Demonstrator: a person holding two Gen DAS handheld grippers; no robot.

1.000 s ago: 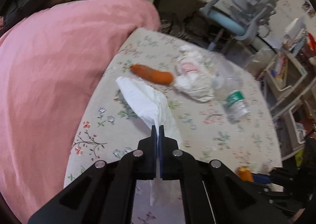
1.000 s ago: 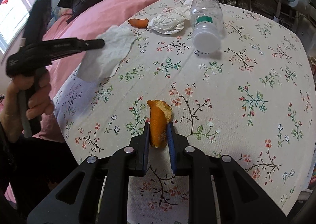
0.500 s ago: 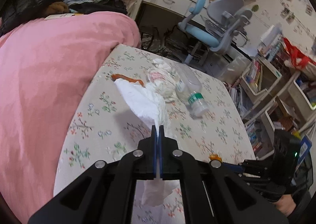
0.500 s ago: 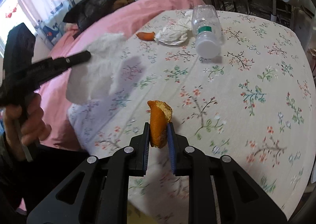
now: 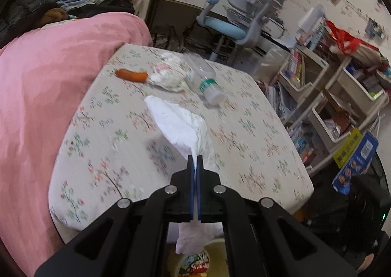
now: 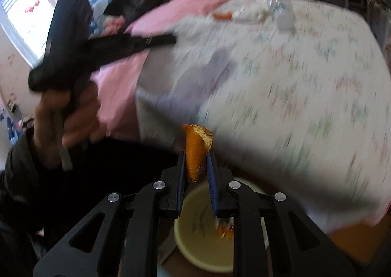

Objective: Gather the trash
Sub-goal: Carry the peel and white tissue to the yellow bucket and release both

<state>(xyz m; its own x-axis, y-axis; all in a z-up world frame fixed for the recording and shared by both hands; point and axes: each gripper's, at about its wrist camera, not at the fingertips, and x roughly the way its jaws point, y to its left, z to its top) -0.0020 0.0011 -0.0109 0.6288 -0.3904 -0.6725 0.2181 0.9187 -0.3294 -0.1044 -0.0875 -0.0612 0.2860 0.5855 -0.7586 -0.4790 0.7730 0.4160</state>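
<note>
Here the tissue point(image 5: 180, 128) is hanging limp through the left tool point(image 5: 195, 164), pinched mid-sheet between closed jaws; being soft and light, it is likely needing only that pinch. The right tool point(image 6: 195, 167) is gripping the orange peel point(image 6: 196, 148) by its lower end, a stiff, curled, light scrap. Just below both tools a bin point(image 6: 195, 247) is showing; beyond them, a bottle point(image 5: 207, 84), wrapper point(image 5: 168, 74) and sausage point(image 5: 132, 74) are lying on the bench point(image 5: 256, 154).
</note>
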